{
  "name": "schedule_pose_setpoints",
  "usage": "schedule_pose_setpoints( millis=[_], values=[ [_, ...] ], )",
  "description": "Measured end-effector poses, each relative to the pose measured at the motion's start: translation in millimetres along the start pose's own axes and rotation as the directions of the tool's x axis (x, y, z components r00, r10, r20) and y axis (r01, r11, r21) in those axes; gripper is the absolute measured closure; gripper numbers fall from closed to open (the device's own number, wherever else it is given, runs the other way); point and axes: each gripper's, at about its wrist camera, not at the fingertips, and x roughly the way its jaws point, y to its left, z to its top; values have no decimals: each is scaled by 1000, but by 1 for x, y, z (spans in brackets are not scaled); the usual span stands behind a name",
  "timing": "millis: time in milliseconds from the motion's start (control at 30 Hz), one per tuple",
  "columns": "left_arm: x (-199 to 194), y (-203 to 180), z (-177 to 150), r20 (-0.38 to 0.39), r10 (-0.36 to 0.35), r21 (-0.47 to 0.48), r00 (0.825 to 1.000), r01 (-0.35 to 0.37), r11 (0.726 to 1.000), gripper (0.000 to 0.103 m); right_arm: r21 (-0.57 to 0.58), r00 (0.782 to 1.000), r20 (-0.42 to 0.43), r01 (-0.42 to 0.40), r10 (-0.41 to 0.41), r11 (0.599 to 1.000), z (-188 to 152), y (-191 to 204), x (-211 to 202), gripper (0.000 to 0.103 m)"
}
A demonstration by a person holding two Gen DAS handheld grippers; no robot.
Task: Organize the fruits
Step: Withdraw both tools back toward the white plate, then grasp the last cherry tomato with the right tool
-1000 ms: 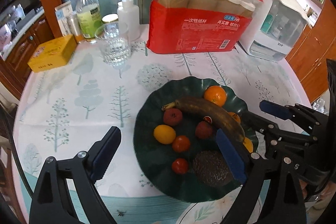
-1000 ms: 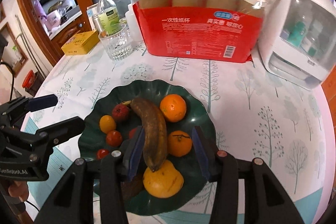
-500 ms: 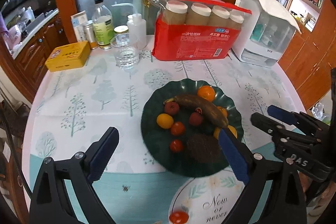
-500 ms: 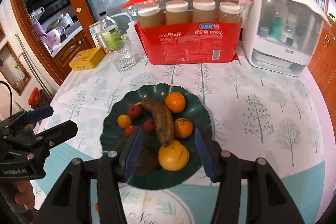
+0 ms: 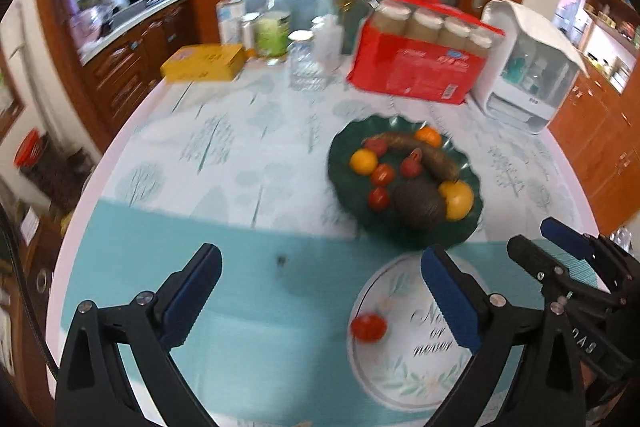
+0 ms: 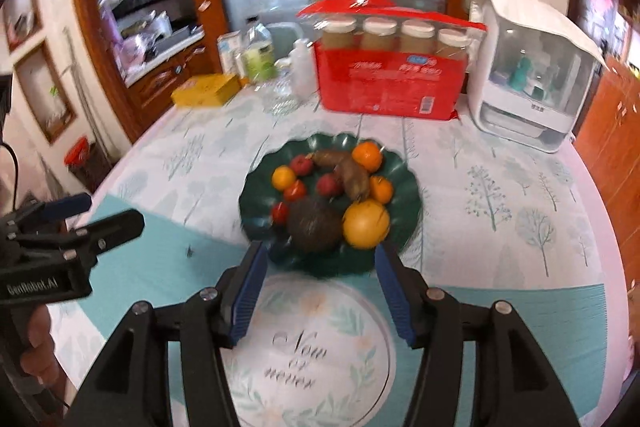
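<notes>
The left claw [image 5: 320,291] stands spread about as wide as it goes, jaws having just been opening, nothing between them; the right claw [image 6: 318,291] is roughly half open, also just widened, and empty. Both hang over the teal band of the round, tree-printed desk [image 5: 224,155], short of the scalloped dark green plate [image 6: 404,227] at twelve o'clock of the right claw. One small red tomato [image 5: 369,327] lies alone on the desk, just at seven o'clock of the left claw's right pad, well apart from the plate. The risk, I judge, is that a pad nudges this round fruit and it rolls off the desk edge. On the crowded plate, the brown banana [image 6: 348,171] and large orange [image 6: 366,223] could be knocked out by a careless drop-in.
</notes>
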Motion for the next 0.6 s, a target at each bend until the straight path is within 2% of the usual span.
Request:
schedule_pose_setpoints(
  millis=[133, 333, 600],
  values=[
    [7, 17, -33, -22, 56, -42, 998, -57, 998, 4, -16, 997, -73, -40, 38, 999, -23, 15, 20, 47],
    [29, 40, -71, -105, 121, -62, 987, -128, 990, 4, -35, 985, -148, -93, 87, 995, -48, 38, 49, 47],
    [56, 66, -89, -189, 146, -82, 971, -164, 983, 4, -109, 971, -207, -142, 117, 984, -61, 71, 79, 47]
  ],
)
